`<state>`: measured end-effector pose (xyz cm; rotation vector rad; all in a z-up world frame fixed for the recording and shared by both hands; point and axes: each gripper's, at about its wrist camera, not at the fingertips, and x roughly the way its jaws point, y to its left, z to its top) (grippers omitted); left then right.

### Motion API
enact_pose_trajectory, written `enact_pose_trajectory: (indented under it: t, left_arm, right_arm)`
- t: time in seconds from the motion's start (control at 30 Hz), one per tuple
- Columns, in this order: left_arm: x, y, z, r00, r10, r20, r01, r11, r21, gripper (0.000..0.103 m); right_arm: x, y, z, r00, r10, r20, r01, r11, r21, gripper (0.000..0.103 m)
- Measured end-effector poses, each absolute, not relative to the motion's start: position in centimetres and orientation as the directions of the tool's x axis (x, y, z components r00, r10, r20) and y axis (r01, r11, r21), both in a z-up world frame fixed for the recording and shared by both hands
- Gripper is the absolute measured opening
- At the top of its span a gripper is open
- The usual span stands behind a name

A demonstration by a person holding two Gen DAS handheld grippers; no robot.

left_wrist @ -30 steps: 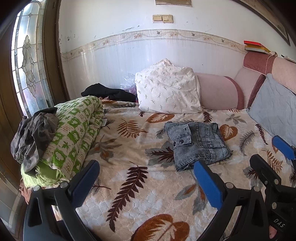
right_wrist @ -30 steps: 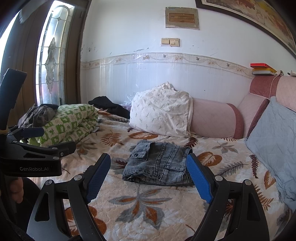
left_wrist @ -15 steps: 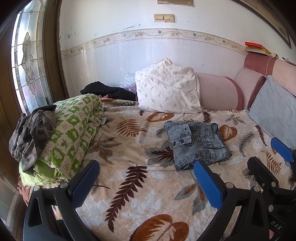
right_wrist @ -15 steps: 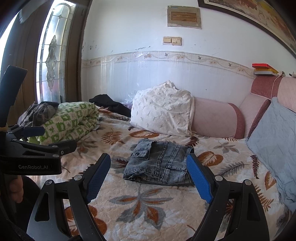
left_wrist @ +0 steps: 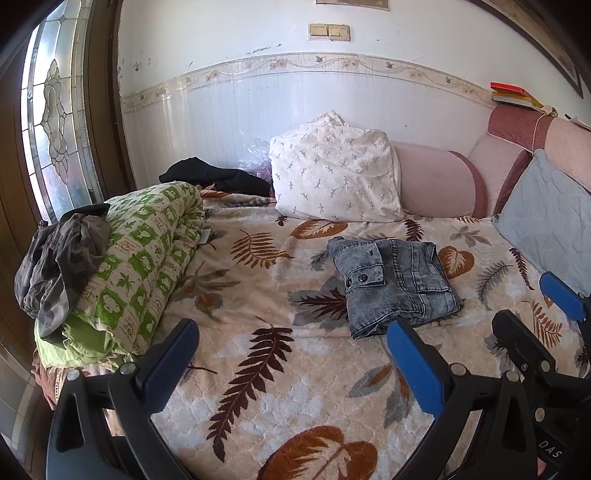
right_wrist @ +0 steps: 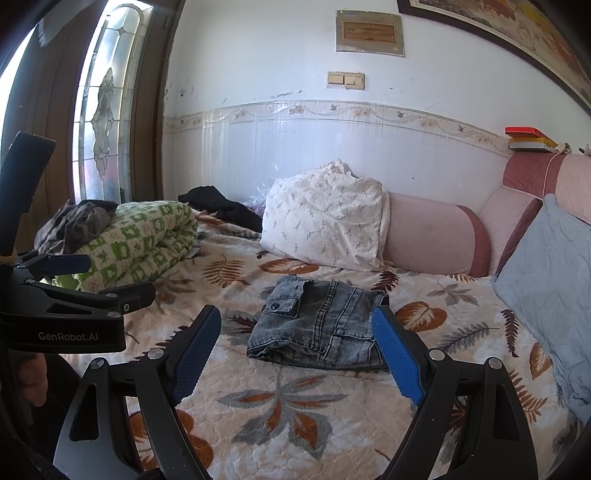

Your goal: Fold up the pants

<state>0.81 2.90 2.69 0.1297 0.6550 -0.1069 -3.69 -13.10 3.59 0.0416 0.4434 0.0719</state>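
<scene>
The grey denim pants are lying folded into a compact bundle on the leaf-print bedspread, ahead of both tongs and touching neither. The right tongs are hovering spread and nearer, squarely facing the bundle. The left tongs are hovering spread too, the bundle lying ahead to their right.

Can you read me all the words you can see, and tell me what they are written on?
"GenRobot.AI": white letters on the side of the left gripper, seen from the right wrist view.
"DAS": on the right gripper's body at the bottom right of the left wrist view; the rest is cut off.
Plaque on the wall: too blurred to read.
Books on the headboard: no readable text.
Pants: no label in view.
</scene>
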Motion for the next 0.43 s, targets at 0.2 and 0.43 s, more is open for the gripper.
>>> enact_pose_trajectory:
  t: [0.2, 0.43]
  left_arm:
    - [1.2, 2.7, 2.5, 0.785, -0.058, -0.616, 0.140, 0.987, 0.084, 0.103]
    - [1.9, 2.4, 2.1, 0.785, -0.050, -0.617, 0.137, 0.986, 0.094, 0.103]
  right_arm:
    - [-3.1, -13.0, 3.3, 0.896, 0.082, -0.436, -0.065, 0.996, 0.055, 0.084]
    - [-2.3, -13.1, 2.6, 0.891, 0.081, -0.446, -0.057, 0.996, 0.066, 0.084]
